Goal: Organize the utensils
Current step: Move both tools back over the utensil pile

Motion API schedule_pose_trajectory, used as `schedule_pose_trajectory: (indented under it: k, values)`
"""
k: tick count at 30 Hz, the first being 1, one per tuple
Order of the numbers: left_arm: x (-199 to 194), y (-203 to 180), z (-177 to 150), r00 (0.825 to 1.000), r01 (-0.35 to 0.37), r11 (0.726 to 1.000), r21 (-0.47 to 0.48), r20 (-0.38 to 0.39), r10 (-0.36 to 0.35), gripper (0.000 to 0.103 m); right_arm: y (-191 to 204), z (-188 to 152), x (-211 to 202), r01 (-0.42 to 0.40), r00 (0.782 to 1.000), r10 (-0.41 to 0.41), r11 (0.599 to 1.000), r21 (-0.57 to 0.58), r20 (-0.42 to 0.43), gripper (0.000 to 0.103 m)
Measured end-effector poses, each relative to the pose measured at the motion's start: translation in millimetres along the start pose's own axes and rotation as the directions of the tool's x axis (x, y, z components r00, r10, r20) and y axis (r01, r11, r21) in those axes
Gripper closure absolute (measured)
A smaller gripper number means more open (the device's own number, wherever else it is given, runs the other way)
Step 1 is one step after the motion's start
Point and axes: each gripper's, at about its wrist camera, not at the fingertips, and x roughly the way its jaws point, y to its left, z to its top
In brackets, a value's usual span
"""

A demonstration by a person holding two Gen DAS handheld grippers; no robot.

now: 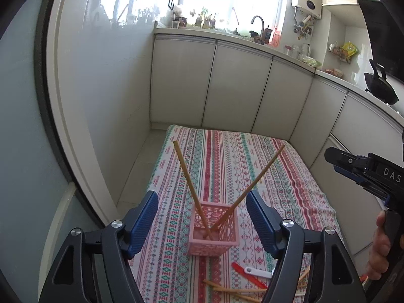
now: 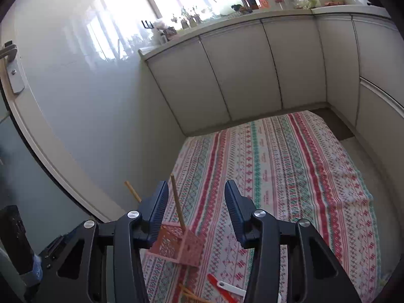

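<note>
Holder: a pink lattice box (image 1: 214, 232) stands upright on the striped tablecloth (image 1: 227, 156), near the front of the table.
Chopsticks in holder: two wooden chopsticks (image 1: 186, 174) lean apart in a V, their lower ends crossing inside the box; one tips left, the other (image 1: 255, 184) tips right.
Loose utensils: more chopsticks (image 1: 234, 290) lie flat on the cloth in front of the box, beside a red plastic piece (image 1: 248, 274) and a white-handled one (image 1: 257, 274); what kind these two are I cannot tell.
Left gripper: left gripper (image 1: 202, 217) hovers just this side of the box, blue pads spread wide, nothing pinched between them.
Right gripper: right gripper (image 2: 197, 209) is parted too and grips nothing; the box (image 2: 176, 246) sits low between its fingers in the right wrist view, one stick rising through the gap without touching a pad.
Hand: a person's hand (image 1: 381, 245) wraps the right gripper's handle at the right edge.
Writing: white letters "DAS" show on the right gripper's black body (image 1: 391, 171), cut off by the frame edge.
Backdrop: white cabinet doors (image 1: 240, 83) under a counter with a tap (image 1: 257, 22).
</note>
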Motion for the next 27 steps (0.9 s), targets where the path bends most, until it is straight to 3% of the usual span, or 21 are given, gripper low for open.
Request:
schedule_pose_trajectory:
  k: [7,9,14,17,21,27]
  values:
    - [-8,-1,-29,0.986,0.007,1.0,0.003,-0.164,-0.007,0.018,-25,-25,-39,0.095,0.991,-0.092,0.995,0.024,-0.092,0.042]
    - [-3,-1,-40,0.973,0.014,1.0,-0.005,-0.23,-0.015,0.018,-33,-33,-47,0.118,0.987,-0.113,0.992,0.034,-0.114,0.035]
    - [12,-3,-63,0.933,0.025,1.0,-0.015,-0.358,-0.029,0.018,-52,-56,-52,0.185,0.962,-0.171,0.981,0.051,-0.212,0.031]
    - [20,-9,-78,0.908,0.034,0.999,0.004,-0.417,-0.029,0.018,-69,-72,-46,0.233,0.933,-0.207,0.971,0.055,-0.295,0.031]
    - [37,-21,-99,0.864,0.053,0.998,0.038,-0.503,-0.027,0.018,-103,-95,-31,0.291,0.878,-0.222,0.951,0.105,-0.424,0.031]
    - [50,-55,-117,0.828,0.125,0.986,0.113,-0.559,-0.041,0.018,-141,-111,-23,0.389,0.805,-0.292,0.917,0.087,-0.516,0.031]
